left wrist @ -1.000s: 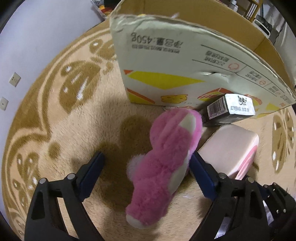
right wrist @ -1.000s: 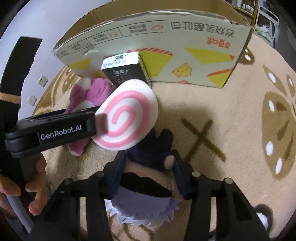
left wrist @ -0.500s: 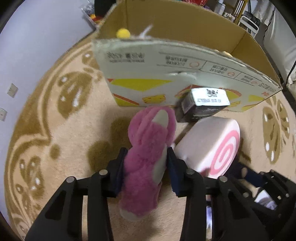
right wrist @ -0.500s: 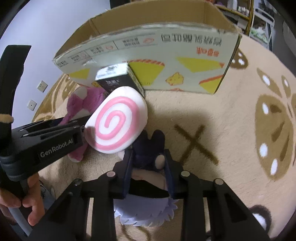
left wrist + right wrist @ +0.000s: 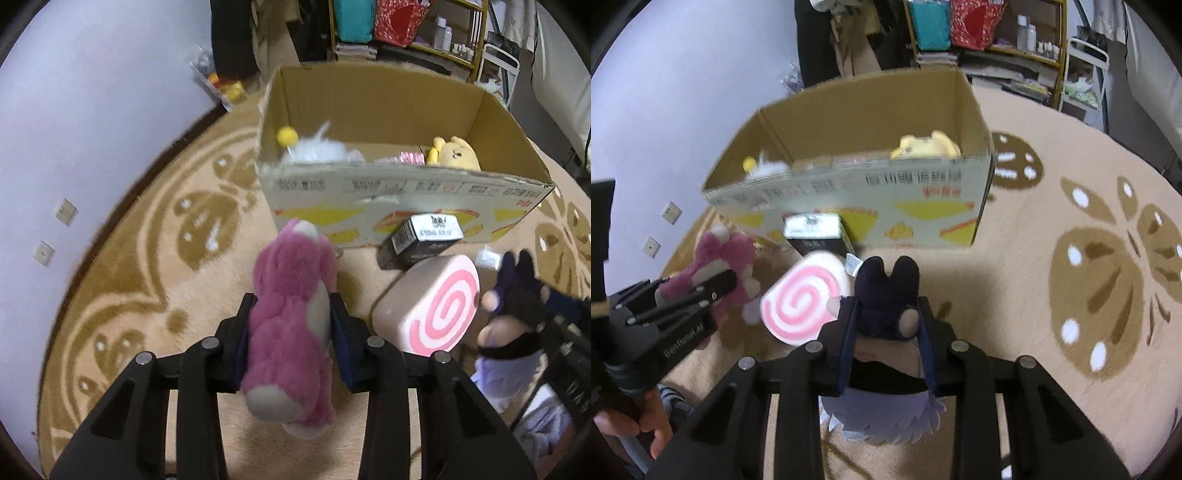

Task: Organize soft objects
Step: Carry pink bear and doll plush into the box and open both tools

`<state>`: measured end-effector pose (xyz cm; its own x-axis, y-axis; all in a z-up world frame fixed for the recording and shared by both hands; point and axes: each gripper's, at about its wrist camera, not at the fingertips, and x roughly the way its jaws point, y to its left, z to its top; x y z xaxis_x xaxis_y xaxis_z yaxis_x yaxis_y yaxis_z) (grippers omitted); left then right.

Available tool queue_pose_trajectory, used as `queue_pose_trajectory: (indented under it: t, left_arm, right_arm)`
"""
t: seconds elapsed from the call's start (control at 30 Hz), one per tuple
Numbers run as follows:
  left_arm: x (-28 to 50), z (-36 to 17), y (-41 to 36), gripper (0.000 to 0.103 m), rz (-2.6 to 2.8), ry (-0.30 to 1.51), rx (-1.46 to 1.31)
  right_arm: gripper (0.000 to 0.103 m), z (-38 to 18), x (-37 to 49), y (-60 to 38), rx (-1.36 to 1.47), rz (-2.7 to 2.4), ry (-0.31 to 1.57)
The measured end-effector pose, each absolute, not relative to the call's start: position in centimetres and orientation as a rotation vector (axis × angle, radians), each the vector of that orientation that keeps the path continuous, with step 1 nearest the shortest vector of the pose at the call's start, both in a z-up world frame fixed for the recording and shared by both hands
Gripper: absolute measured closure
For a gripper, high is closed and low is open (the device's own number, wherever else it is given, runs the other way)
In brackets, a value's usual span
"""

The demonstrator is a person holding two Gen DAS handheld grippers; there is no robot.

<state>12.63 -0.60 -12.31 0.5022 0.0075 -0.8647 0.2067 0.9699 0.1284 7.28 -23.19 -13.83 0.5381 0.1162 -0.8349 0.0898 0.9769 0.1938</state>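
A: Both toys look gripped. The left tongs (image 5: 291,328) are closed on the pink plush (image 5: 291,325), pads pressing its middle, its head poking out toward 12 o'clock.

B: And the right tongs (image 5: 886,332) are clamped round the dark plush doll (image 5: 886,295), ears forward, its pale ruffled hem hanging below the fingers.

A: The cardboard box (image 5: 388,192) sits at 12 o'clock from both, open-topped, with a yellow plush (image 5: 456,151) and a white fluffy toy (image 5: 321,149) already inside.

B: So the job, I'd judge, is carrying these two over the near wall. Lift high enough that the dangling ends clear the rim.

A: Mind the spiral-pattern cushion (image 5: 428,306) at 3 o'clock of the pink plush, and the small dark carton (image 5: 421,240) leaning by the box front. Both rest on the rug (image 5: 129,258).

B: Go one at a time if the tongs crowd each other. Release only once each toy is well past the wall; soft bodies sag and can snag the edge.
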Motion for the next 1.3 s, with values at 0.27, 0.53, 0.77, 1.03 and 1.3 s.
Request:
queue_pose_trajectory:
  t: [0.27, 0.53, 0.77, 1.03, 1.3]
  left_arm:
    - [12.2, -9.3, -0.2, 0.067, -0.103, 0.933, 0.222]
    - [12.9, -7.2, 0.1, 0.068, -0.118, 0.891, 0.191]
    - [13.0, -4.8, 0.5, 0.069, -0.093, 0.823, 0.192]
    - [12.9, -2.0, 0.5, 0.069, -0.083, 0.728, 0.206]
    - [14.5, -0.3, 0.5, 0.069, -0.11, 0.705, 0.168]
  right_arm:
    - [0.071, -11.0, 7.0, -23.6, 0.227, 0.012, 0.888]
    - [0.071, -9.0, 7.4, -23.6, 0.238, 0.019, 0.82]
    - [0.071, -7.1, 7.6, -23.3, 0.243, 0.042, 0.756]
    - [0.071, -4.0, 7.8, -22.6, 0.227, 0.075, 0.666]
    - [0.071, -1.7, 8.7, -22.4, 0.221, 0.1, 0.6]
